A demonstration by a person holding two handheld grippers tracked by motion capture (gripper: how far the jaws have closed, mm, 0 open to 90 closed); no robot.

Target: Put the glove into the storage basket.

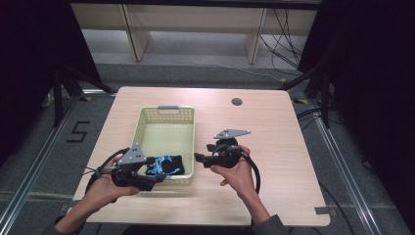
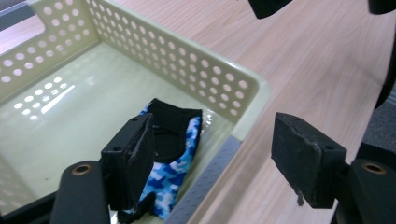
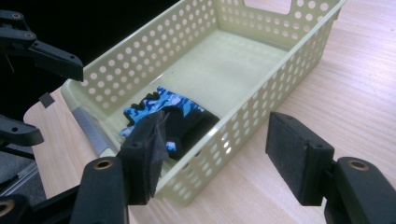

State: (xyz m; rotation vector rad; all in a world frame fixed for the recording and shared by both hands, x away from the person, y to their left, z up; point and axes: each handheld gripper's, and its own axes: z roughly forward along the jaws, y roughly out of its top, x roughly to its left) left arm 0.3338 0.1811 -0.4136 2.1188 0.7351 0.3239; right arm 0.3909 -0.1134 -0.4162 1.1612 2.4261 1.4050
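A blue camouflage glove lies in the near end of the pale yellow perforated basket on the wooden worktop, while the left gripper hangs over that near corner with jaws spread and the right gripper, jaws also spread, is held just beside the basket.

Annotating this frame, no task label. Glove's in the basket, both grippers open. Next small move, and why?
Probably back the left gripper off the basket. The blue camo glove lies loose on the basket floor at the near end, the left jaws stand wide open astride the near wall, and the right gripper hangs open outside, over the table. It looks like a finished drop.
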